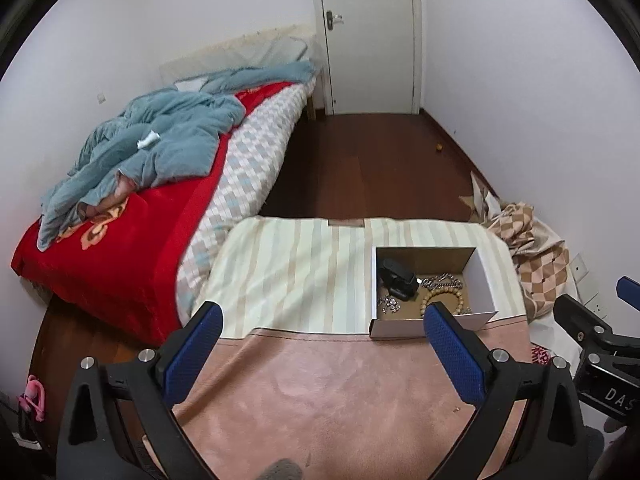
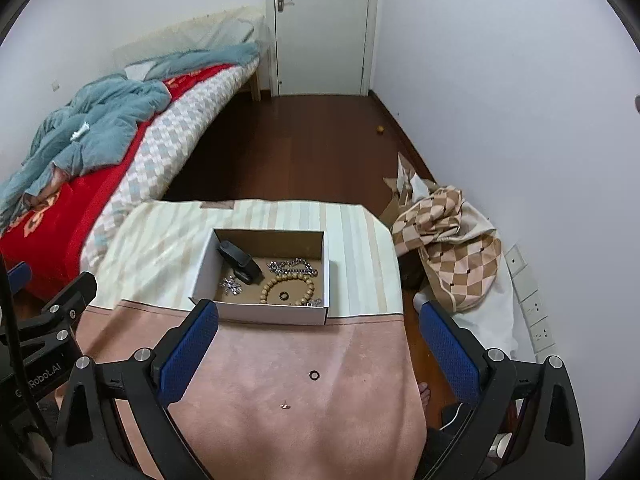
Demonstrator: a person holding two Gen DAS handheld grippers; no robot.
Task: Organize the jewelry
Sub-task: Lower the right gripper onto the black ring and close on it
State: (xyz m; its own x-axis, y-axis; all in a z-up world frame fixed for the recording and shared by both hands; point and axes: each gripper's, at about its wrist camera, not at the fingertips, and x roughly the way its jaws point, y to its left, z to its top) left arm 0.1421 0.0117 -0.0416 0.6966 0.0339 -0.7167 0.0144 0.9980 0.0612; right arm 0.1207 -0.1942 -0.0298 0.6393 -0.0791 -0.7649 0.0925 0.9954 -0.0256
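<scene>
Each hand-held gripper, left (image 1: 324, 344) and right (image 2: 320, 344), gapes empty; one black ring (image 2: 315, 375) lies outside the box (image 2: 264, 314).

Matt white cardboard for the box (image 2: 260, 314), brown and raw inside. Within it, a glossy metal chain (image 2: 294, 268), smooth pale wooden beads (image 2: 288, 280), a matt black plastic case (image 2: 240, 260). Soft, napped pink cloth (image 2: 280, 380) underneath, bearing a shiny black ring (image 2: 315, 375). Striped woven fabric (image 2: 168, 248) beyond. Textured blue rubbery pads (image 1: 456, 356) on matt black plastic. Dark polished wood floor (image 2: 288, 148).
</scene>
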